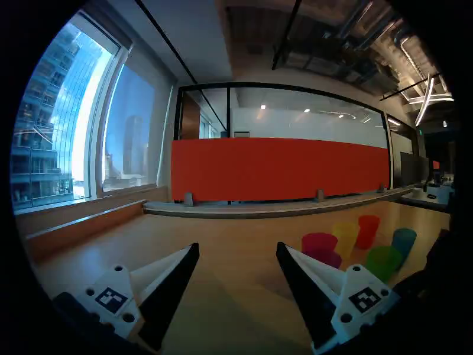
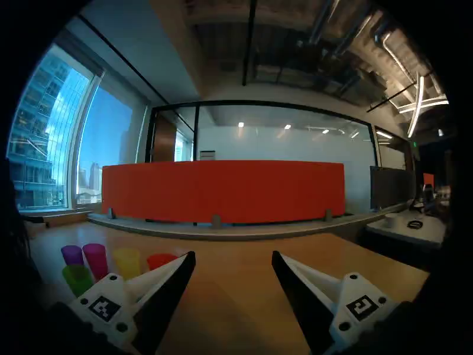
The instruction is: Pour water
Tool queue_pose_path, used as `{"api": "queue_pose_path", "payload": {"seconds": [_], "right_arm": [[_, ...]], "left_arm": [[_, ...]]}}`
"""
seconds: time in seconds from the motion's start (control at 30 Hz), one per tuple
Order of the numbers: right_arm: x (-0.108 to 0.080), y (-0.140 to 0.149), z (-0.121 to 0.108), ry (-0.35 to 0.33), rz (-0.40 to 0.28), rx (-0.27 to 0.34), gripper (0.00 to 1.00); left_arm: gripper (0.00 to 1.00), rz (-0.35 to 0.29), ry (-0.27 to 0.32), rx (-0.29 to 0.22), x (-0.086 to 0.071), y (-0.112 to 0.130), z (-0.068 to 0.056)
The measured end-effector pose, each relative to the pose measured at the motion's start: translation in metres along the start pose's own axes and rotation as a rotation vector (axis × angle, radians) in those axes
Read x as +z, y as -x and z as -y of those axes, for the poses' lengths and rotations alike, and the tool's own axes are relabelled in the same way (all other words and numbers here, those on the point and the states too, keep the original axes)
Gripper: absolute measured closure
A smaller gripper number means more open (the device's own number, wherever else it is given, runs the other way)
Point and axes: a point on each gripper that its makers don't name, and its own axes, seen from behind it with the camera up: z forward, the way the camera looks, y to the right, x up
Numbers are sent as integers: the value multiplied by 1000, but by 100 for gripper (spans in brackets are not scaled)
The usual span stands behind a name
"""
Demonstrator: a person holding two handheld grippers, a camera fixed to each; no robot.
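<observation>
We see left claw (image 1: 236,263) released, nothing between its fingers, above the wooden tabletop (image 1: 224,236) | coloured cups (image 1: 319,242) stand grouped on the tabletop ahead to its right, apart from it | right claw (image 2: 233,266) released, empty | same cups sit ahead to its left | red partition (image 1: 278,168) at the tabletop's far edge

In the right gripper view a finger (image 2: 159,284) of the right gripper (image 2: 232,255) half hid the orange cup (image 2: 159,258); in the left gripper view the magenta cup (image 1: 318,242) covered most of a purple cup (image 1: 334,260); cup contents could not be told.
</observation>
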Motion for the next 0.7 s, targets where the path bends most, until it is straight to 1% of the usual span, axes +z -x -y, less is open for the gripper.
{"api": "queue_pose_path", "payload": {"seconds": [0.1,0.3,0.7], "right_arm": [[0,6,-2,-4,5,3,0],[0,14,-9,11,22,10,0],[1,22,-7,9,33,5,0]], "left_arm": [[3,0,0,0,0,0,0],[3,0,0,0,0,0,0],[3,0,0,0,0,0,0]]}}
